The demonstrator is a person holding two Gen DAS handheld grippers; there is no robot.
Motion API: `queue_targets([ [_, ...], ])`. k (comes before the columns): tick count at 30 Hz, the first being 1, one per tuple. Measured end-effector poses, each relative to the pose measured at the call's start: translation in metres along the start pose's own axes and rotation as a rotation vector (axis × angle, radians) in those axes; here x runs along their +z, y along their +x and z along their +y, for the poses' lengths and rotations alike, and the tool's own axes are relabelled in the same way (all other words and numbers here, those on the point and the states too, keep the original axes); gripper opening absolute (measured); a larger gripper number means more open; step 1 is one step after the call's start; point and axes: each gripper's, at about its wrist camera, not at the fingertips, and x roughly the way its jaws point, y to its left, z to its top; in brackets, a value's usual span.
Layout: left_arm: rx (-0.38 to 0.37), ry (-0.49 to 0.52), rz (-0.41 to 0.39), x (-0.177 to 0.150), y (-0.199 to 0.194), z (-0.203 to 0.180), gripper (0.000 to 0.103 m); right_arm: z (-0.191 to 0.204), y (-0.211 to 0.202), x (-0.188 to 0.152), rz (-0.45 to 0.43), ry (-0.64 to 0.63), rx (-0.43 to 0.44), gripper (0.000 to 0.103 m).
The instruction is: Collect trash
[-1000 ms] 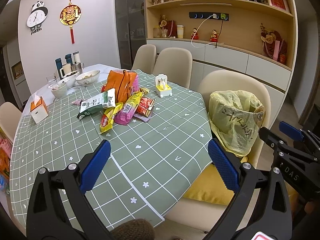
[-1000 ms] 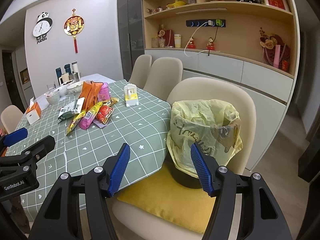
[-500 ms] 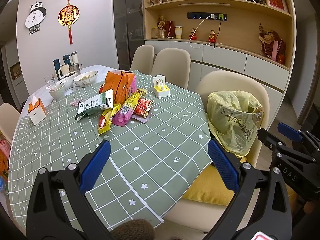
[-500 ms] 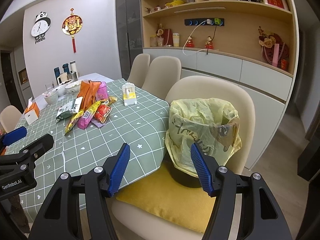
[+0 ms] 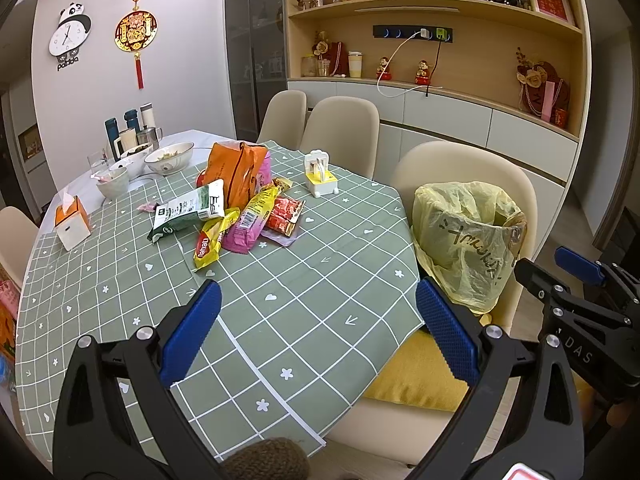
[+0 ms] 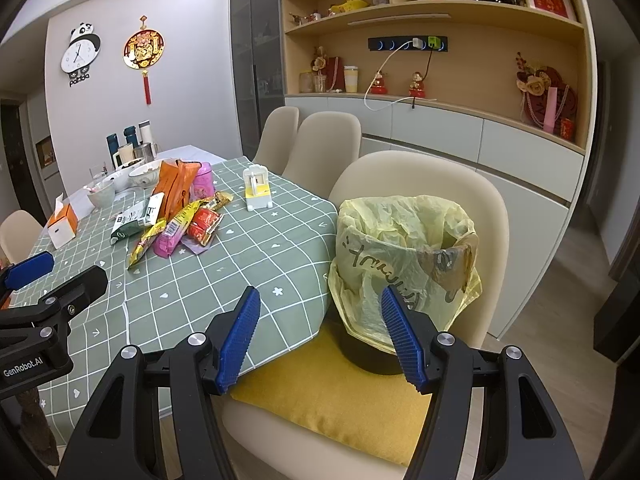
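A pile of snack wrappers [image 5: 240, 216] lies mid-table on the green checked cloth: orange bag [image 5: 236, 176], green-white packet [image 5: 188, 212], yellow wrapper [image 5: 208, 244], pink packet [image 5: 244, 232], red packet [image 5: 284, 220]. The pile also shows in the right wrist view [image 6: 176, 220]. A bin lined with a yellow bag [image 5: 468, 236] stands on a chair's yellow cushion, right of the table; it also shows in the right wrist view [image 6: 404, 256]. My left gripper [image 5: 318, 332] is open and empty over the table's near edge. My right gripper [image 6: 320, 332] is open and empty in front of the bin.
A yellow-white holder [image 5: 320, 178], a tissue box [image 5: 72, 224], bowls [image 5: 168, 158] and flasks [image 5: 128, 128] stand on the table. Beige chairs [image 5: 340, 132] line the far side. A shelf wall with cabinets [image 5: 440, 112] runs behind.
Both views have shifted slightly; the table and bin sit a little lower and nearer in frame. Both grippers stay open and empty.
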Motion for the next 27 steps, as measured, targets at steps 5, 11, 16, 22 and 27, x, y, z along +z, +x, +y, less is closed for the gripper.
queue_targets([
  [5, -0.003, 0.003, -0.004, -0.0006, -0.0012, -0.0035, 0.093, -0.0002, -0.0004, 0.0000, 0.000, 0.000, -0.001, 0.060],
  [11, -0.003, 0.003, -0.005, -0.0008, -0.0017, -0.0037, 0.093, -0.0005, -0.0005, 0.0002, 0.000, 0.000, -0.001, 0.060],
  [16, -0.004, 0.003, -0.005, -0.0007, -0.0018, -0.0038, 0.093, -0.0001, -0.0005, 0.0003, 0.000, 0.001, -0.001, 0.060],
  [22, -0.004, 0.002, -0.007, -0.0012, -0.0025, -0.0048, 0.093, 0.0004, -0.0007, 0.0004, 0.001, 0.000, -0.001, 0.060],
  [27, -0.006, -0.003, -0.003, -0.0018, -0.0031, -0.0015, 0.093, 0.0000, -0.0003, -0.0001, 0.003, 0.000, -0.002, 0.060],
])
